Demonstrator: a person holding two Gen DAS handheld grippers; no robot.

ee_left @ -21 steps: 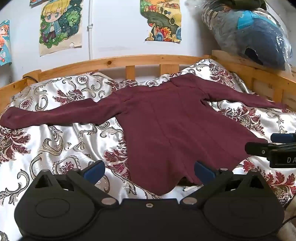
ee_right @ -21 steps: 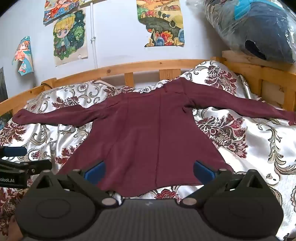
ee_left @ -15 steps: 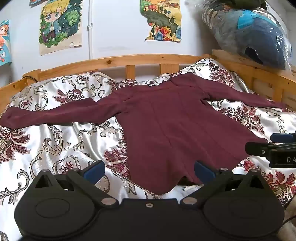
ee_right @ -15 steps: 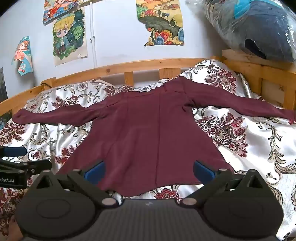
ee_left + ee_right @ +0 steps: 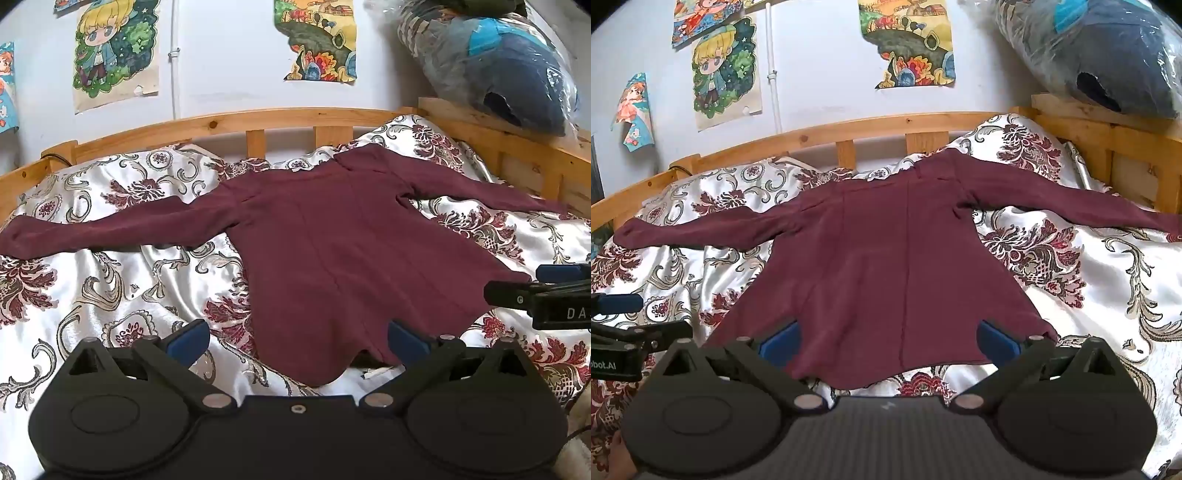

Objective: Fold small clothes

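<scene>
A maroon long-sleeved top [image 5: 332, 251] [image 5: 886, 258] lies flat on the flowered bedspread [image 5: 110, 280], sleeves spread out to both sides, hem toward me. My left gripper [image 5: 297, 341] hovers open over the hem's left part, its blue pads wide apart and holding nothing. My right gripper [image 5: 888, 341] is open too, above the middle of the hem, nothing between its pads. Each gripper's side also shows at the edge of the other's view: the right gripper [image 5: 546, 291] and the left gripper [image 5: 624, 317].
A wooden bed rail [image 5: 258, 122] [image 5: 849, 129] runs along the back and right side. A bulky bag in clear plastic [image 5: 498, 62] sits on the right rail corner. Posters [image 5: 727, 70] hang on the white wall. White bedspread [image 5: 1108, 295] lies bare to the right.
</scene>
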